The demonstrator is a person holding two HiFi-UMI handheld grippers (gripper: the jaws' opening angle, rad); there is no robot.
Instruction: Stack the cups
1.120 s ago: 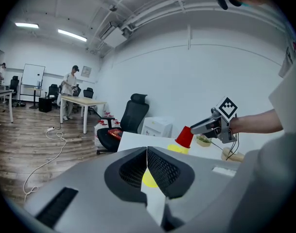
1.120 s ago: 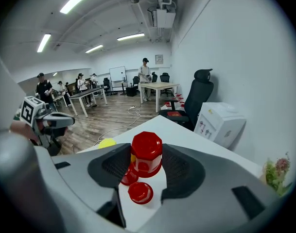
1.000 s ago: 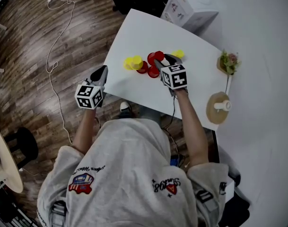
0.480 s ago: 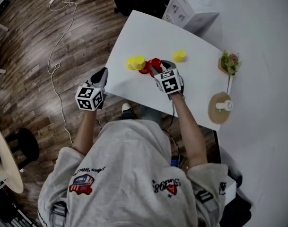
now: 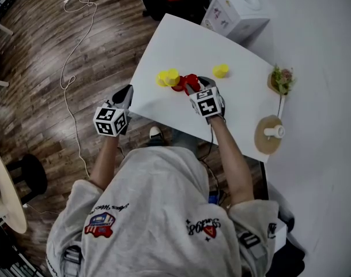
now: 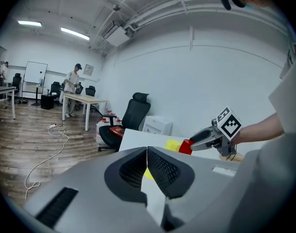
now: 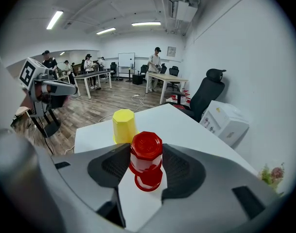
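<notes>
My right claw (image 7: 147, 165) pinches an upturned red cup (image 7: 146, 152) directly over a second red cup (image 7: 148, 180) on the bench (image 7: 186, 125), with a yellow cup (image 7: 124, 125) just beyond. My left claw (image 6: 147, 163) is pressed together and empty, off the bench's near-left corner. Next, I judge: lower squarely, then let go.

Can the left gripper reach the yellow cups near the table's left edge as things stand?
Probably yes: the left gripper, shut and empty, hangs just off that edge, with bare table before the yellow cups. The right gripper holds red cups beyond them.
</notes>
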